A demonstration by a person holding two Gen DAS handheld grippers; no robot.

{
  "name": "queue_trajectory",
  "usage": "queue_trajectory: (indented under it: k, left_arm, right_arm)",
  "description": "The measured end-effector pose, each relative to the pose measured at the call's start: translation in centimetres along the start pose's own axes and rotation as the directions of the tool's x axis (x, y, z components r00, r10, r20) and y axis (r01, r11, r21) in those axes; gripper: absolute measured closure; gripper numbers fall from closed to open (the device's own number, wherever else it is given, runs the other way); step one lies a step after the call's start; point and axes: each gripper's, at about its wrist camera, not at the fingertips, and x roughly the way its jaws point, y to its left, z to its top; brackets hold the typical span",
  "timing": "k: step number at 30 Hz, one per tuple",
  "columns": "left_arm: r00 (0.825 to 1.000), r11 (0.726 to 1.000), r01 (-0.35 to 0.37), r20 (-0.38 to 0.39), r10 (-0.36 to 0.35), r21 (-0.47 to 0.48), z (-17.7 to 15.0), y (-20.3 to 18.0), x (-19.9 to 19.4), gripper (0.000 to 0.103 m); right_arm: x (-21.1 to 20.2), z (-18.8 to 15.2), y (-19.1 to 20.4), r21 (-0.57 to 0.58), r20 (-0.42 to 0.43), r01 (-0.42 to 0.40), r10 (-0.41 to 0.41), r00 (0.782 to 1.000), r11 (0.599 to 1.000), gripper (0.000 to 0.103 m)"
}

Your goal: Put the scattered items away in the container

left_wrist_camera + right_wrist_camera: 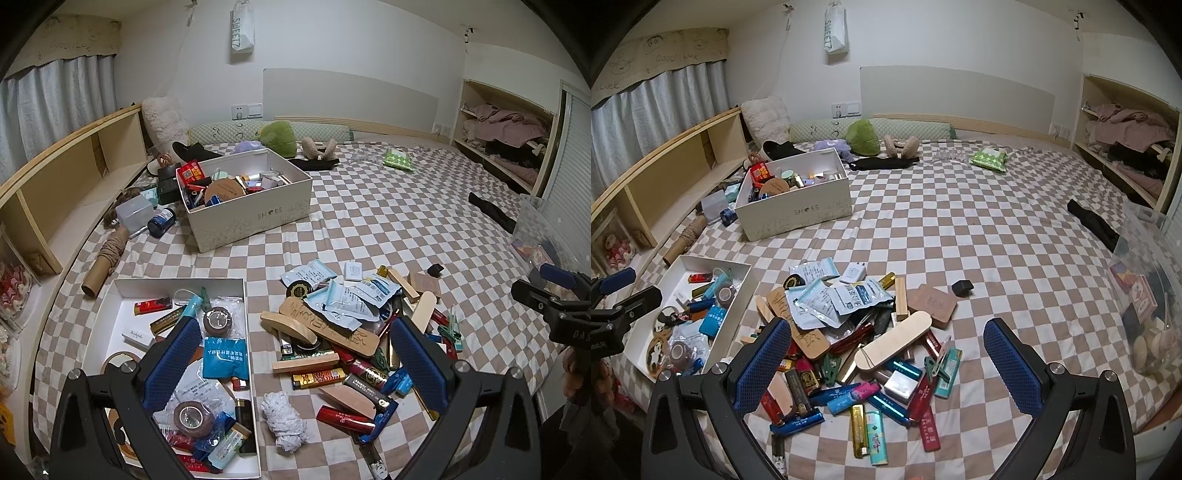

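Observation:
A heap of scattered small items (332, 332), made up of lighters, sachets, wooden pieces and pens, lies on the checkered bedspread. It also shows as the heap (897, 341) in the right wrist view. A shallow white box (177, 285) on its left holds tape rolls, sachets and lighters. My left gripper (295, 363) is open above the box's right wall and the heap's left part, with one blue pad (173, 362) over the box. My right gripper (886, 365) is open low over the heap, holding nothing. A crumpled white wad (284, 421) lies beside the box.
A deeper white shoe box (251, 218) full of items stands farther back, with a jar and a twine-wrapped tube (107, 258) to its left. A clear plastic bin (1145, 295) sits at the right edge, a black sock (1093, 225) behind it. A wooden shelf (74, 177) runs along the left.

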Motion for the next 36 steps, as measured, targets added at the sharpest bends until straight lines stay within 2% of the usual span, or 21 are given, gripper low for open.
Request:
queue_trajectory:
  k: [4,9,12,15,19,25,30,33,36]
  left_arm:
    - [1.0,1.0,0.026,-0.005,-0.026,-0.014,-0.3,0.4,-0.1,0.0]
    - [0.998,0.998,0.063,-0.012,-0.063,-0.01,-0.5,0.5,-0.1,0.0]
    - [0.996,0.996,0.087,-0.009,-0.086,0.013,-0.4,0.5,-0.3,0.0]
    - [0.996,0.996,0.088,-0.005,-0.088,0.029,-0.5,0.6,-0.3,0.0]
    - [0.994,0.993,0.108,-0.023,-0.107,0.04,-0.5,0.8,0.4,0.0]
    - [0.99,0.99,0.136,-0.049,-0.133,0.046,0.2,0.2,2.0,0.0]
    - [0.989,0.984,0.145,-0.051,-0.14,0.102,0.9,-1.1,3.2,0.0]
    - [0.985,0.979,0.157,-0.095,-0.146,0.13,0.4,-2.1,4.6,0.0]
    - [0.971,0.971,0.177,-0.19,-0.145,0.163,-1.3,-3.2,6.6,0.0]
  right_arm:
    - [-0.2,0.0,-0.6,0.034,0.015,-0.012,0.011,1.0,0.999,0.0]
    - [0.0,0.0,-2.0,0.116,0.043,-0.086,0.081,0.996,0.99,0.0]
    - [-0.4,-0.3,-2.1,0.092,0.1,-0.085,0.076,0.992,0.992,0.0]
    - [-0.4,-0.3,-2.0,0.047,0.102,-0.075,0.07,0.992,0.996,0.0]
    - [0.1,0.1,-3.0,0.058,0.079,-0.073,0.069,0.995,0.996,0.0]
    - [2.3,1.1,-6.1,0.106,0.026,0.006,-0.009,1.0,0.994,0.0]
    - [4.8,0.9,-7.9,0.149,-0.034,0.002,0.003,0.999,0.989,0.0]
    - [6.1,0.5,-8.2,0.113,-0.064,0.042,-0.035,0.997,0.993,0.0]
    - [7.2,-0.2,-8.4,0.102,-0.114,0.042,-0.03,0.993,0.994,0.0]
